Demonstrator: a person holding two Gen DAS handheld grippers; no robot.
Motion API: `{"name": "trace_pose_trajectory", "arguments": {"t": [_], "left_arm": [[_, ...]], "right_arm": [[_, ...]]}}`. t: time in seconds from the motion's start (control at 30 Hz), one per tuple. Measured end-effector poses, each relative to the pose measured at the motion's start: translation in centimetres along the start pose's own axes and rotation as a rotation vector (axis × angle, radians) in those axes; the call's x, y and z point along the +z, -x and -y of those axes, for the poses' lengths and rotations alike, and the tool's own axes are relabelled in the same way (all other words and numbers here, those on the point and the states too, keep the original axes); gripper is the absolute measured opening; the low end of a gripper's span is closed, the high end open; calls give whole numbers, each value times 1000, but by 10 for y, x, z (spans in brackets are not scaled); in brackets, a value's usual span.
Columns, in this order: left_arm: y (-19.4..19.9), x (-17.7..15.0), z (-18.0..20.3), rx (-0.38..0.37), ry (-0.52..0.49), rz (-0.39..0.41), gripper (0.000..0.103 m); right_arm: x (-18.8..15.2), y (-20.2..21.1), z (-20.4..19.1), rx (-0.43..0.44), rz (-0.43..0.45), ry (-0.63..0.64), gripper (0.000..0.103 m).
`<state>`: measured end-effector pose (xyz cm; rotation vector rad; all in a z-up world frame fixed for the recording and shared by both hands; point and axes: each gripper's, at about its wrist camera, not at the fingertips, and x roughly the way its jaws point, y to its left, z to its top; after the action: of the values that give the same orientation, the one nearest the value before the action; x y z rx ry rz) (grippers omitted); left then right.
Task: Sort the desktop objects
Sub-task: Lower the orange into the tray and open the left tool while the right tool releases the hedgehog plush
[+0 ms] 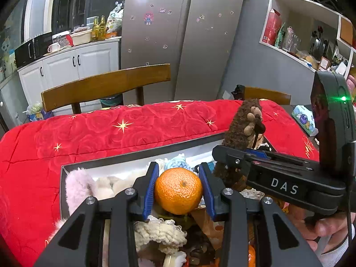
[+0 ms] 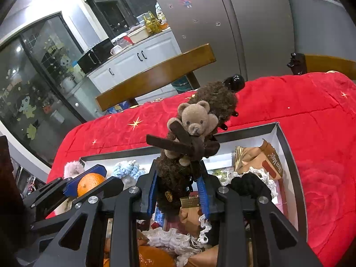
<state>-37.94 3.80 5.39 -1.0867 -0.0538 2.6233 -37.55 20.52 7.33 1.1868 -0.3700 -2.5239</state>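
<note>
My left gripper (image 1: 179, 187) is shut on an orange mandarin (image 1: 178, 190) and holds it above an open box (image 1: 106, 166); the mandarin also shows in the right wrist view (image 2: 90, 183). My right gripper (image 2: 179, 191) is shut on a brown fuzzy hair clip with a small teddy bear (image 2: 195, 122) and holds it upright over the same box (image 2: 287, 146). The clip shows in the left wrist view (image 1: 242, 122), right of the mandarin. The box holds plush and crocheted pieces, a brown paper packet (image 2: 262, 158) and more oranges (image 2: 153, 258).
The box sits on a red quilted cloth with gold stars (image 1: 124, 126). Two wooden chair backs (image 1: 106, 84) stand behind the table. A tissue pack (image 1: 304, 120) lies at the right. A fridge and white cabinets are behind.
</note>
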Motion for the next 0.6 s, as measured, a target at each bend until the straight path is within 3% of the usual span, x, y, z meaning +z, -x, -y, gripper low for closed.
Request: {"name": "trace_pose_trajectory", "arguments": {"t": [0.2, 0.27, 0.33, 0.37, 0.4, 0.5, 0.53, 0.6], "left_arm": [[0, 1, 3, 16, -18, -8, 46], [1, 1, 5, 1, -35, -12, 72], [2, 1, 10, 4, -54, -16, 95], [3, 1, 13, 17, -67, -13, 103], [5, 1, 15, 27, -77, -6, 103], [9, 1, 20, 85, -100, 15, 103], [10, 1, 20, 93, -102, 19, 103], [10, 2, 18, 93, -91, 19, 103]], "right_arm": [[0, 1, -4, 5, 4, 34, 35], [1, 3, -3, 1, 8, 37, 37], [2, 5, 0, 42, 16, 20, 60], [3, 8, 1, 68, 29, 9, 67], [3, 11, 2, 83, 44, 1, 78], [3, 21, 5, 106, 96, -9, 98], [2, 24, 6, 112, 108, -13, 103], [2, 28, 8, 130, 124, -24, 103]]}}
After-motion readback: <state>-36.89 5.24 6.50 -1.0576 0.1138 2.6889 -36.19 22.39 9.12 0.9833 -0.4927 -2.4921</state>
